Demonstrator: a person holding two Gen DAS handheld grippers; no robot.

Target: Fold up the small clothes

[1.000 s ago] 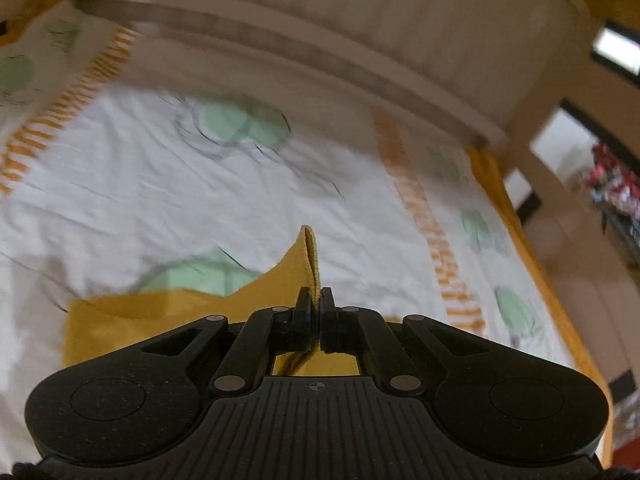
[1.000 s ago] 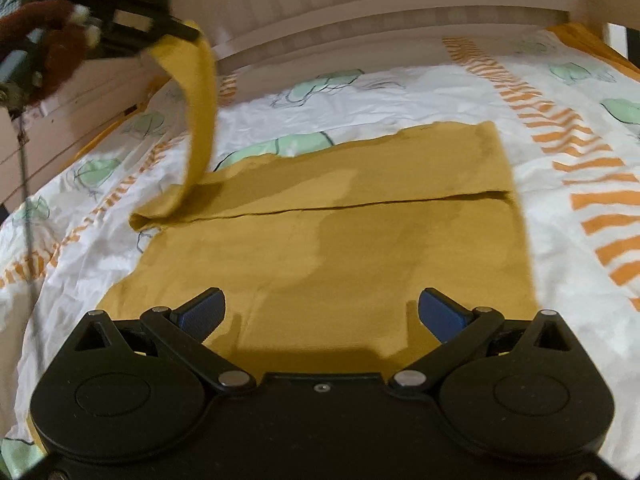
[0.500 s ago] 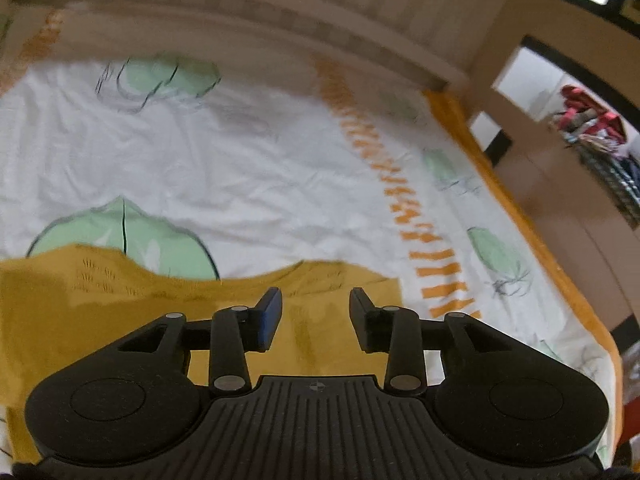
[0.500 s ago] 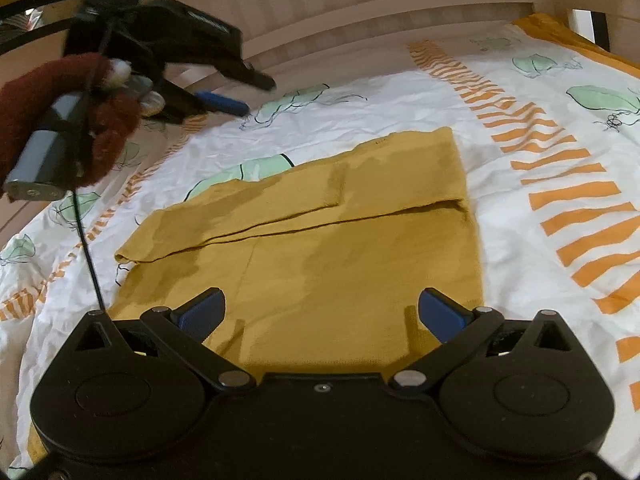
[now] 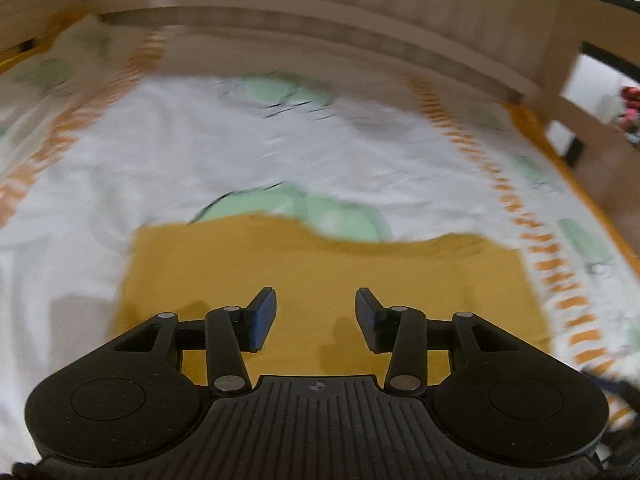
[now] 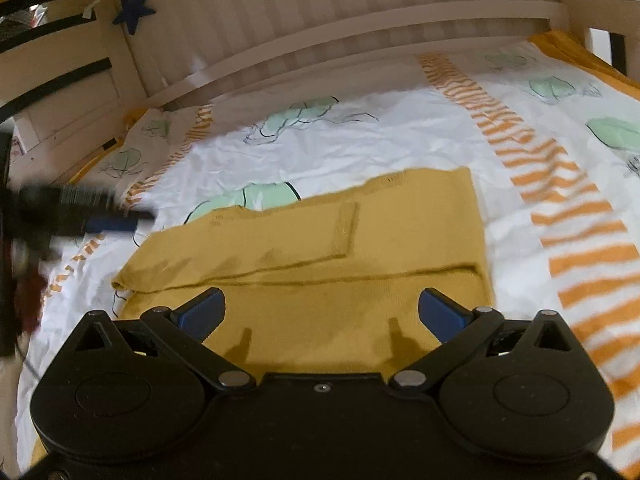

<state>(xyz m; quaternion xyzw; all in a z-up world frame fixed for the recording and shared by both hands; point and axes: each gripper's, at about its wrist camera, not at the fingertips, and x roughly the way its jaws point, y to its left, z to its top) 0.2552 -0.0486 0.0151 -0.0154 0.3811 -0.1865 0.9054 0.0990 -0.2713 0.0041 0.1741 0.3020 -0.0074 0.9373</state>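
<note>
Released since the earlier frames: mustard-yellow garment (image 5: 320, 276) no longer pinched and lifted by left gripper (image 5: 316, 316), now lying flat on the patterned bedsheet (image 5: 200, 152). Left wrist view: fingers (image 5: 262, 318) just opened to a moderate gap, nothing between them, poised above the garment's near part; strong motion blur; headboard (image 5: 360, 4) beyond the sheet.

Right wrist view: right gripper (image 6: 320, 314) spread wide and empty, hovering over the near edge of the garment; blue pads (image 6: 202, 312) clear of the cloth. Sleeve (image 6: 248, 246), formerly held aloft at the left, now laid across the upper body panel, its cuff ending near the middle. Left gripper visible as a blurred dark shape at the left edge, beside the garment and apart from it. Blue star (image 6: 134, 10) hanging on the bed frame.

Judged meaning for the task: sleeve fold likely completed; both grippers free for the next fold; garment only partly folded, centred on the bed.
</note>
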